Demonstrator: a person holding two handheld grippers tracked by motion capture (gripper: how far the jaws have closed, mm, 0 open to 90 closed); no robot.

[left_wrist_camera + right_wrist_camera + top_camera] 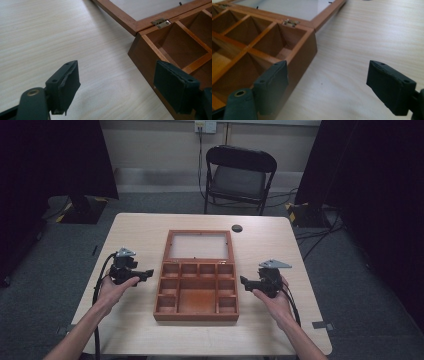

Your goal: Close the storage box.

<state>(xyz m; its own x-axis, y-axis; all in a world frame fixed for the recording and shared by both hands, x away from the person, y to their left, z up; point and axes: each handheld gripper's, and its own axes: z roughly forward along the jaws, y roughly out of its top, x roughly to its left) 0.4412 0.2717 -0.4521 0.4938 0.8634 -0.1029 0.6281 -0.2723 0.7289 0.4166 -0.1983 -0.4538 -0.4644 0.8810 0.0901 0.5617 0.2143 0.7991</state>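
You held the left gripper (148,273) and right gripper (243,281) flanking the open wooden box (196,312), jaws apart and empty, probably ready to close its lid (171,244).

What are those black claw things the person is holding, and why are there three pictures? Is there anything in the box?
Those are grippers: hand-held tongs with two black jaws that a person squeezes to pick things up. One picture comes from a camera up high, looking down at the table. There you see the person's arms, with the left gripper and the right gripper on either side of a wooden box.

The other two pictures come from little cameras riding on each gripper, looking along its jaws. That is why the left gripper and the right gripper look so big and close there.

The box lies open, its lid folded back flat with a pale panel in it. Its compartments that can be seen look empty. Both grippers are open and hold nothing. A small black disc lies behind the box.
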